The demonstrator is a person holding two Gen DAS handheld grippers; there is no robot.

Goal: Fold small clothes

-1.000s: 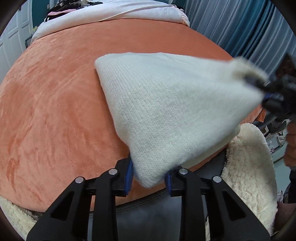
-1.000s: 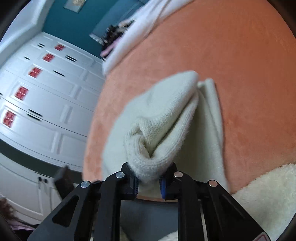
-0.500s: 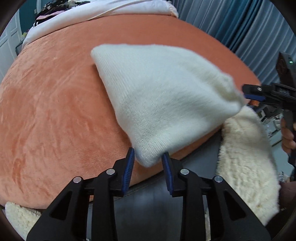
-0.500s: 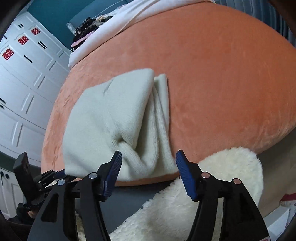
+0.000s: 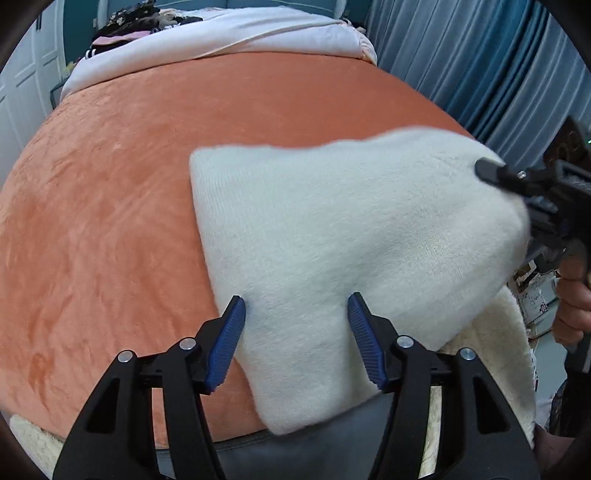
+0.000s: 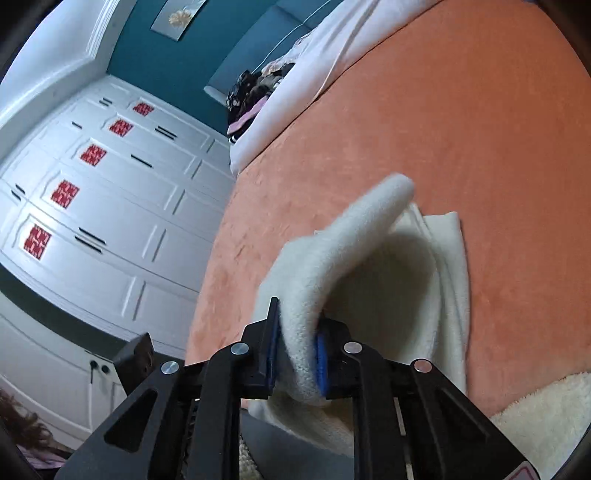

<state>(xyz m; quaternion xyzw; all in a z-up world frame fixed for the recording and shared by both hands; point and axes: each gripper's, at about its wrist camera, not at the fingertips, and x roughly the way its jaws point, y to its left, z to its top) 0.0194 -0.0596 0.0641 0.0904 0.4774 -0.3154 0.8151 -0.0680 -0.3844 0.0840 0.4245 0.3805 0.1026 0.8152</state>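
A cream knit garment [image 5: 351, 229] lies on the orange bedspread [image 5: 110, 184], its near corner hanging over the bed's front edge. My left gripper [image 5: 295, 299] hovers over that corner with its jaws opening; the knit shows between the blue pads [image 5: 227, 343], but they do not press it. At the right of the left wrist view, my right gripper [image 5: 495, 173] holds the garment's right edge raised. In the right wrist view the right gripper [image 6: 297, 325] is closing, its pads clamped on a thick rolled edge of the garment [image 6: 369, 236], which arches up off the bedspread [image 6: 443, 110].
A fluffy cream blanket [image 5: 491, 350] hangs at the bed's near right corner. White bedding [image 5: 221, 37] and a pile of dark clothes [image 5: 125, 29] lie at the far end. Blue curtains [image 5: 480, 55] stand to the right, and white wardrobe doors [image 6: 110, 221] stand to the left.
My left jaws have spread and let go of the near corner. The right gripper opened over the garment, then shut again on its edge and lifted it.
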